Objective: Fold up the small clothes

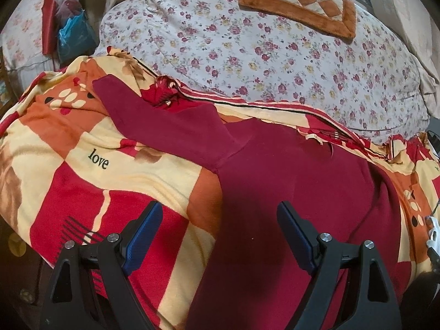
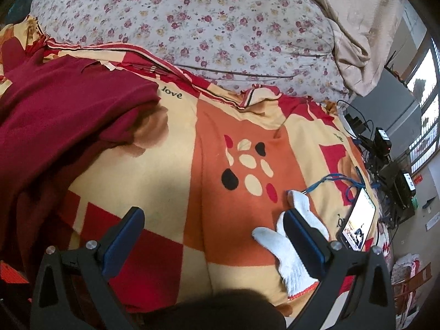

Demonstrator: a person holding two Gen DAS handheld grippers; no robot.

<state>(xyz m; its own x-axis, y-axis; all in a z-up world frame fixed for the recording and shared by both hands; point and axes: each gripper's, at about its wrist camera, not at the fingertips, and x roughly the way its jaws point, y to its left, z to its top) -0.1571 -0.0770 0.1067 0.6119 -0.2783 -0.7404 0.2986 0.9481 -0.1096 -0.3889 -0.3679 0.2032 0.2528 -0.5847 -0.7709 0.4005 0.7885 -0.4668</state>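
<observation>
A dark red long-sleeved top (image 1: 288,181) lies spread on a red, orange and cream patterned blanket (image 1: 82,170), one sleeve (image 1: 154,118) stretched toward the far left. My left gripper (image 1: 220,211) hovers open over the top's left edge, nothing between its blue pads. In the right wrist view the same top (image 2: 55,104) lies bunched at the left. My right gripper (image 2: 213,216) is open above bare blanket (image 2: 209,143), to the right of the garment.
A white knit glove (image 2: 291,250) lies by the right finger. A phone (image 2: 360,220) with a lit screen and blue cables sit at the blanket's right edge. A floral quilt (image 1: 247,55) and an orange checked cushion (image 1: 299,2) lie beyond. Bags hang at far left.
</observation>
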